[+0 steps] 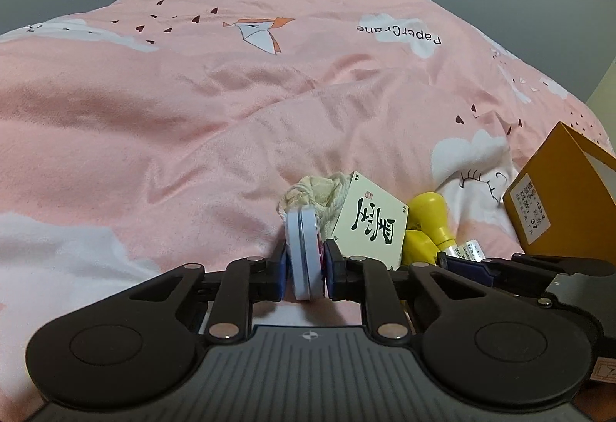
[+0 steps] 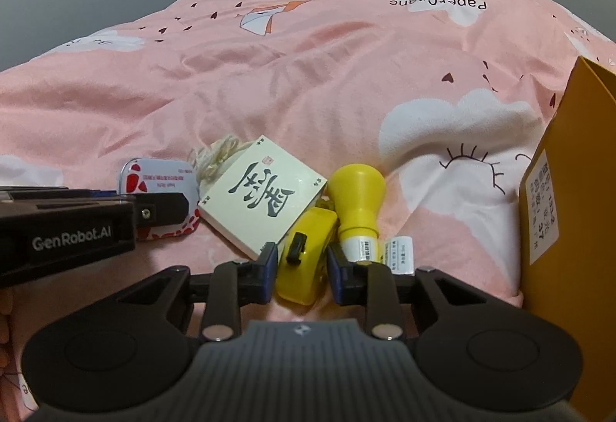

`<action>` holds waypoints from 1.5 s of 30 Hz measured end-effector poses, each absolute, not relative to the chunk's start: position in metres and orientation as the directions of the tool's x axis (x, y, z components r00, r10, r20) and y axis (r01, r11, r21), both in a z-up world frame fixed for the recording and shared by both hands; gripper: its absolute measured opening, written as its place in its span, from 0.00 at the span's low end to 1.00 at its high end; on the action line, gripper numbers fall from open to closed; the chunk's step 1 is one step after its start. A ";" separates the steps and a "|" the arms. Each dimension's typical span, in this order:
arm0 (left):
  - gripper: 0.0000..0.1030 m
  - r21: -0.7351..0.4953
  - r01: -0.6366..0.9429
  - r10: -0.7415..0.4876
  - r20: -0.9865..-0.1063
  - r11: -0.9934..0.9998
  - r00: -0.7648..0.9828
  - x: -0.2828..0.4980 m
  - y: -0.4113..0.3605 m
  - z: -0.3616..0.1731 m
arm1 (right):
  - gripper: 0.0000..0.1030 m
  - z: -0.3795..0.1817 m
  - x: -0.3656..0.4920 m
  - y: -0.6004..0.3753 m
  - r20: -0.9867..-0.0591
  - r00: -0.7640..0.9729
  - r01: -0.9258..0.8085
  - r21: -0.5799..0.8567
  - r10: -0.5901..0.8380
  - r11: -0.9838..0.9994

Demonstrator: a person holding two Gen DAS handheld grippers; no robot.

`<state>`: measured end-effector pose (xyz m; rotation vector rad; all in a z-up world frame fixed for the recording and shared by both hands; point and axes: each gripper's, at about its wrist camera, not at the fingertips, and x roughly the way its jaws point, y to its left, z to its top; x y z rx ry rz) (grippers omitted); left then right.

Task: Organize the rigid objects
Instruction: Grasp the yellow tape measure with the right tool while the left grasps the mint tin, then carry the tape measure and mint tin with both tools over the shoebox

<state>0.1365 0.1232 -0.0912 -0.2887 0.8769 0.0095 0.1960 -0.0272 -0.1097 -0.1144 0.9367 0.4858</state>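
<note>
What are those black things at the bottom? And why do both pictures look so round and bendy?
Each black thing is a claw that a person holds, one per hand. A wide-eyed camera sits on each claw, which bends the picture. One picture looks along the left claw, which pinches a flat tin on its edge. The other looks along the right claw, which squeezes a yellow case. On the pink quilt also lie a cream box, a yellow bottle and some string. A brown carton stands at the right.
</note>
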 end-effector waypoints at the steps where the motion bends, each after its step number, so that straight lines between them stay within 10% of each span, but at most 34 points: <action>1: 0.20 -0.249 -0.128 -0.111 -0.758 0.960 0.642 0.137 0.124 -0.091 | 0.25 -0.110 0.196 -0.027 -0.795 0.494 -0.448 0.112 0.350 0.887; 24: 0.19 -0.219 -0.038 -0.121 -0.668 0.975 0.734 0.093 0.096 -0.040 | 0.18 -0.045 0.143 -0.051 -0.709 0.592 -0.484 0.067 0.383 0.872; 45: 0.20 -0.283 0.259 -0.371 -0.493 0.924 0.787 0.090 -0.006 0.044 | 0.19 0.068 0.112 -0.169 -0.553 0.798 -0.328 -0.063 0.241 0.943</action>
